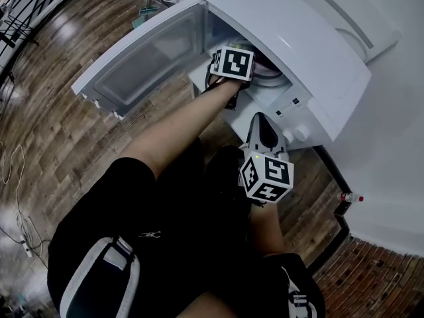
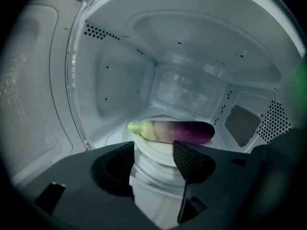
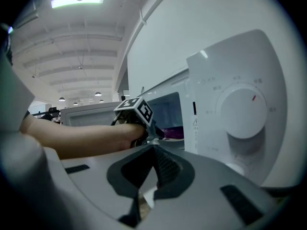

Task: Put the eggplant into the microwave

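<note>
One eggplant (image 2: 175, 131) lies on the turntable (image 2: 156, 152) inside the open microwave (image 2: 120, 80).

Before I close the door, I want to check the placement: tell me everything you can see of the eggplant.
The eggplant is long and glossy, purple fading through pale pink to a green stem end on the left. It lies on its side, crosswise on the white plate inside the microwave. The open jaws of the left gripper stand clear of it.
</note>
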### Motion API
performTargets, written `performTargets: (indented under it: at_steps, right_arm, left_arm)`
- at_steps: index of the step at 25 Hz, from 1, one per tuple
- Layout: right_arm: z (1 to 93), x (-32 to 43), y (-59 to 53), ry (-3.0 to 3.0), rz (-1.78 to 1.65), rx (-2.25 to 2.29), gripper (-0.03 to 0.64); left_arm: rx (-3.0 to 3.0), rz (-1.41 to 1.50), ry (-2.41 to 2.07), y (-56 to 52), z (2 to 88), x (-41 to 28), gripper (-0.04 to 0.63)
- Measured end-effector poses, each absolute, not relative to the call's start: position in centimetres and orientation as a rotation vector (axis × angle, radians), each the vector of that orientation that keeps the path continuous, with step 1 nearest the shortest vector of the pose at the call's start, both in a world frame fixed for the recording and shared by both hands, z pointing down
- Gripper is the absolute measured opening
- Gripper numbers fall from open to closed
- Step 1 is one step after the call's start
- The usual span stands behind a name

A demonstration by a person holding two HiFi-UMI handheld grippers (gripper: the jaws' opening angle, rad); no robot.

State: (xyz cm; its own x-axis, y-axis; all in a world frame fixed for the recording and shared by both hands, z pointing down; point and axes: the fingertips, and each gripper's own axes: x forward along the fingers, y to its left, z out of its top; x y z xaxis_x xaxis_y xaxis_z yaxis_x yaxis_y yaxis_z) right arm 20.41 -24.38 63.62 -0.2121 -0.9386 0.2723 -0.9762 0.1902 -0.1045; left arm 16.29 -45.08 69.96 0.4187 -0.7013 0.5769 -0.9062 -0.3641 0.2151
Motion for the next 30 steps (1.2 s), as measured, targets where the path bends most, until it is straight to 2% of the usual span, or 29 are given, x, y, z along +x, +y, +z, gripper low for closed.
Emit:
performTargets:
  at_steps: [7, 9, 11, 26, 30]
  right_arm:
    - [63.4, 20.8, -24.6, -2.317, 0.378, 1.879, 0.005]
    - [63.4, 20.9, -24.8, -2.327, 0.383, 1.885, 0.005]
    - [63.5, 20.8, -25.0, -2.337, 0.393, 1.887, 0.005]
    - [62.7, 17.3, -28.0, -2.412, 0.293, 1.911, 0.005]
    - [60.9, 16.1, -28.8, -2.434, 0.267, 1.914, 0.005]
  left_arm:
    - [2.217, 0.468, -1.442, -44.7, 68.8, 14.9, 0.240]
    - [2.287, 0.405, -1.471, -44.1, 67.4, 14.3, 0.150]
    - [2.358, 0.376, -1.496, -42.8, 66.4, 13.5, 0.001]
    - [2.593, 0.247, -1.441, -34.1, 64.3, 9.3, -0.002]
    - [2.627, 0.214, -1.438, -33.3, 61.5, 9.0, -0.002]
